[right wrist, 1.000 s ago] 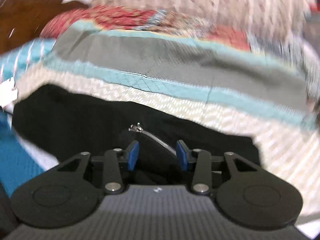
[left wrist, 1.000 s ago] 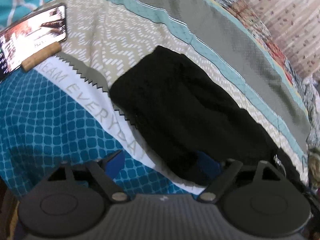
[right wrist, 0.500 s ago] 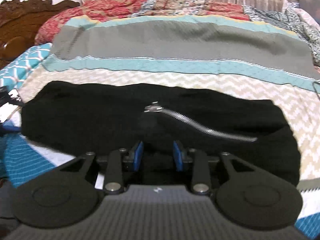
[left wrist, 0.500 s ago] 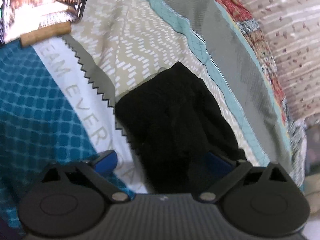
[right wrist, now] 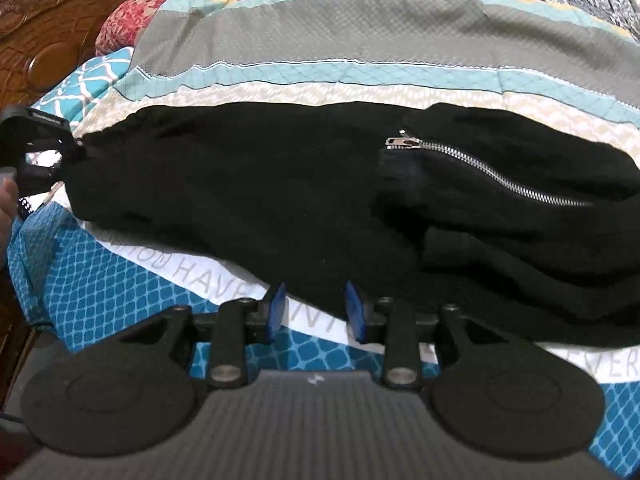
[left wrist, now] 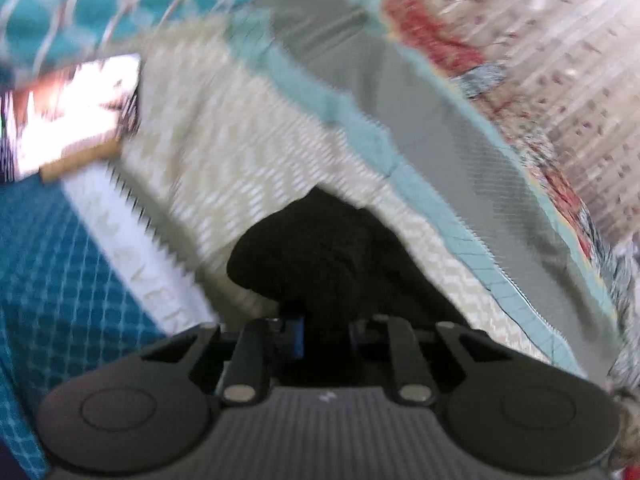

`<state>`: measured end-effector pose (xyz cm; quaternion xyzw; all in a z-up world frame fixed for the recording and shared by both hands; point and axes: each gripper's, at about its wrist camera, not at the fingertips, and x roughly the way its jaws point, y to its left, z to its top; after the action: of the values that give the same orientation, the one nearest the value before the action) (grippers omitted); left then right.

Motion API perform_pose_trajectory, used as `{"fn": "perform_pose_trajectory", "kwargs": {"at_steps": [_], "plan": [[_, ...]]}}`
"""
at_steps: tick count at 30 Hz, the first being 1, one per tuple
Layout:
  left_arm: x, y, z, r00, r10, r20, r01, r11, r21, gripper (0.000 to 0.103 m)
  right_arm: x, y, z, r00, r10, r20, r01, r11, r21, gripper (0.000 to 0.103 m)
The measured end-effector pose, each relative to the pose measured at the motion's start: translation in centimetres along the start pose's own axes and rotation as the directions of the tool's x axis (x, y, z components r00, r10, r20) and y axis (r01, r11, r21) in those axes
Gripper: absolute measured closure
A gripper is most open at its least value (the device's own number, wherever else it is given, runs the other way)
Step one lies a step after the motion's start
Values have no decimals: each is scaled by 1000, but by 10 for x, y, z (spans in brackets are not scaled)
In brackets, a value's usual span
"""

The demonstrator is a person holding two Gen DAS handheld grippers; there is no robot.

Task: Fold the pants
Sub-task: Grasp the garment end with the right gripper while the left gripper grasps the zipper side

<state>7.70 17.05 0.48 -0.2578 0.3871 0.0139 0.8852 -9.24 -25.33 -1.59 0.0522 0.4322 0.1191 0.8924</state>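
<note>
Black pants (right wrist: 280,200) lie across the bed, folded lengthwise, with a silver zipper (right wrist: 480,168) at the right. My left gripper (left wrist: 324,334) is shut on the pants' leg end (left wrist: 320,264), which bunches up between its blue pads; it also shows at the far left of the right wrist view (right wrist: 48,152). My right gripper (right wrist: 316,308) stands at the pants' near edge with its blue pads (right wrist: 276,308) apart and nothing pinched between them.
The bed has a striped quilt (right wrist: 360,40) in grey, teal and beige, and a blue patterned sheet (right wrist: 100,272) with white lettering. A lit phone (left wrist: 68,116) lies at the left. A carved wooden headboard (right wrist: 48,32) stands at the far left.
My left gripper has closed from wide open onto the leg end of the pants. My right gripper has drawn back to the near edge, and its pads have let go of the fabric.
</note>
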Motion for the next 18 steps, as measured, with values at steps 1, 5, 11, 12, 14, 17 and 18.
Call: {"fn": "perform_pose_trajectory", "kwargs": {"at_steps": [1,5,11,12,14,17,18], "plan": [[-6,-14,-3,999,-5,32,3,998,58,87,0,-2,0,1000,-1,3,1,1000,8,67],[-19,-82,-27,993,-80,89,46,942,333,88,-1,-11,0,1000,-8,13,7,998,55,67],[17,-182,-144,983,-107,-149,183,599,780,62,-8,-27,-2,999,-37,40,32,992,123,67],[26,-188,-169,981,-68,-181,191,514,836,57,-8,-30,-3,998,-41,40,36,990,135,67],[26,-188,-195,990,-41,-136,141,415,899,55,-11,-38,-5,998,-45,38,38,986,164,67],[-3,-174,-184,981,-113,-159,191,399,897,45,-17,-44,-7,998,-35,49,25,982,185,66],[-15,-165,-173,979,-135,-156,199,414,888,44,-18,-44,-6,998,-25,55,15,982,189,65]]}}
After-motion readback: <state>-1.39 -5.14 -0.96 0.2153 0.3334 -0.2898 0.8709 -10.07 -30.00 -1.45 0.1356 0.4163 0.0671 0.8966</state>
